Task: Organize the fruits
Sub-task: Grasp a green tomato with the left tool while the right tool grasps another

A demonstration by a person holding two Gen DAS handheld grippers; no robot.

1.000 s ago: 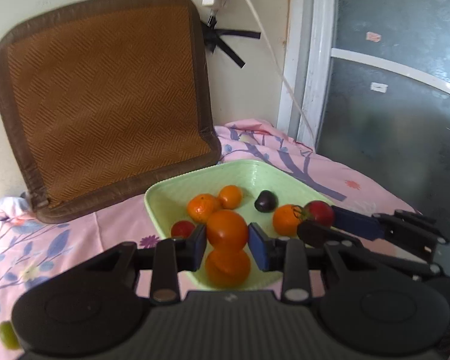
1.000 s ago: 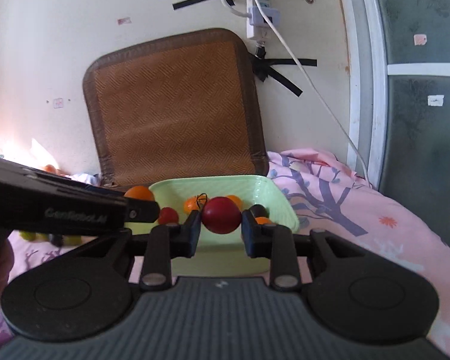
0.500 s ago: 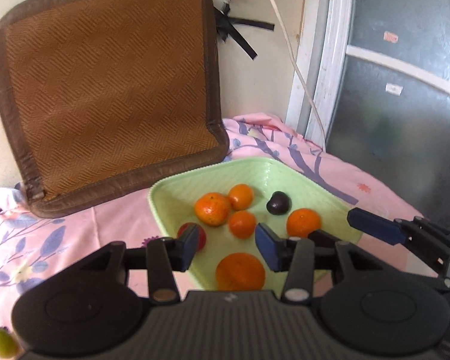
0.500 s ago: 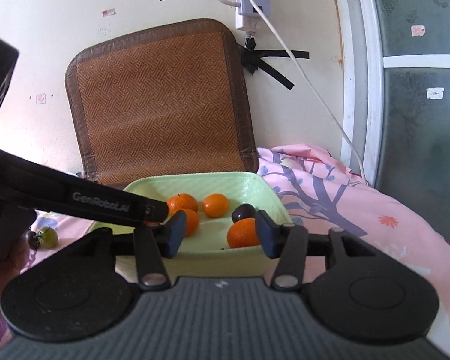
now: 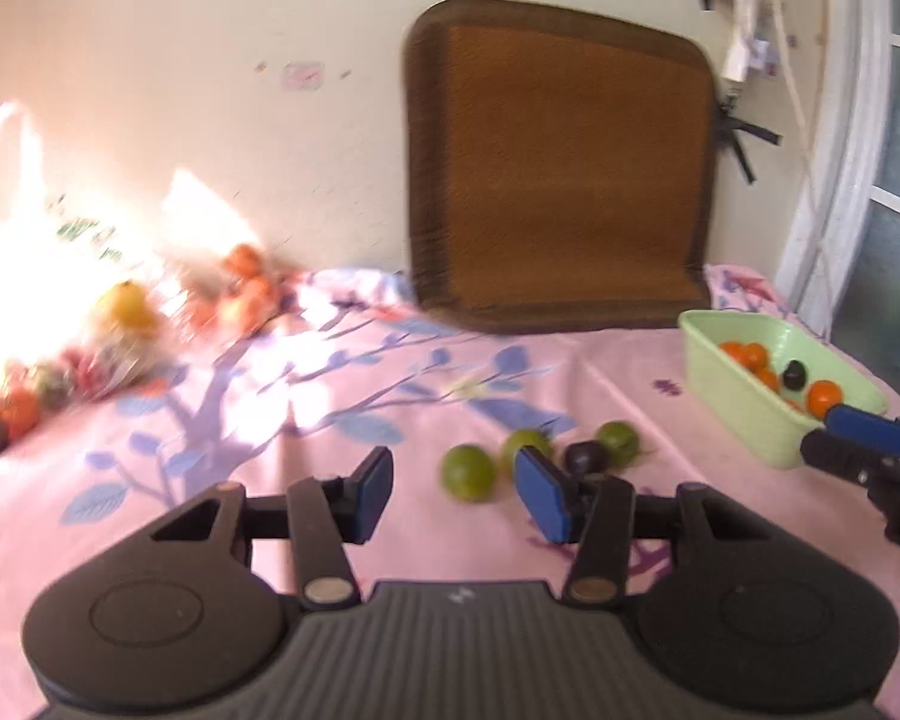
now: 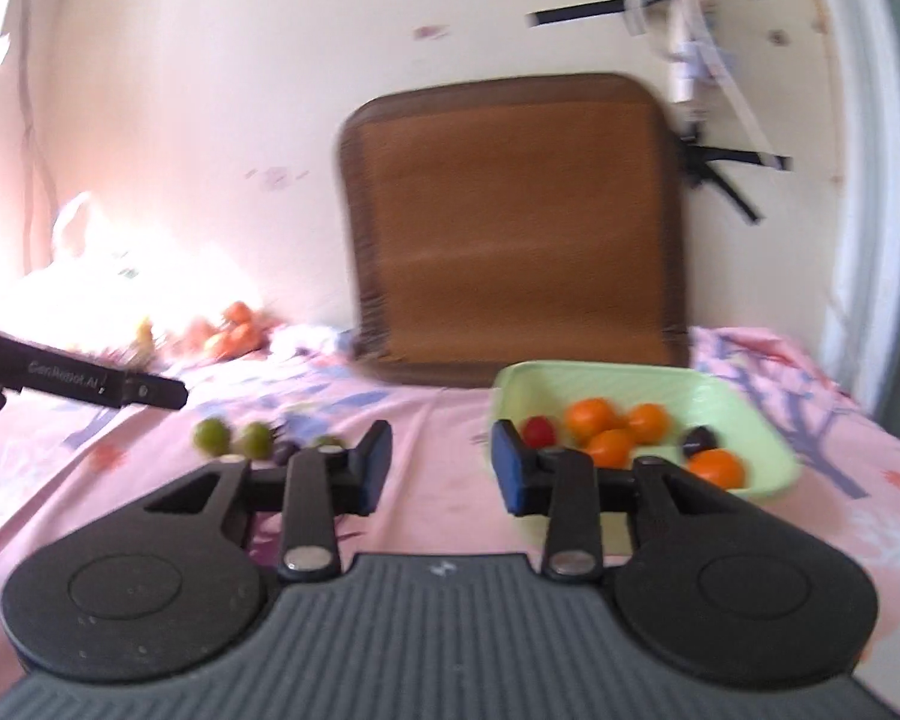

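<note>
A light green tray (image 6: 744,396) on the pink sheet holds several oranges (image 6: 594,417), a red fruit (image 6: 539,431) and a dark plum (image 6: 697,438); it shows at the right of the left wrist view (image 5: 726,381). My left gripper (image 5: 453,495) is open and empty, above the sheet, just short of three green fruits (image 5: 468,471) and a dark plum (image 5: 583,455). My right gripper (image 6: 441,471) is open and empty, near the tray's front left corner. The green fruits (image 6: 211,435) lie left of it.
A brown woven cushion (image 5: 561,168) leans on the wall behind the tray. More fruit and a plastic bag (image 5: 120,324) lie in bright sun at the far left. A window frame (image 5: 834,138) stands at the right.
Both grippers let go of their fruit into the tray, opened, and pulled back and swung left. The left one now faces the green fruits on the sheet.
</note>
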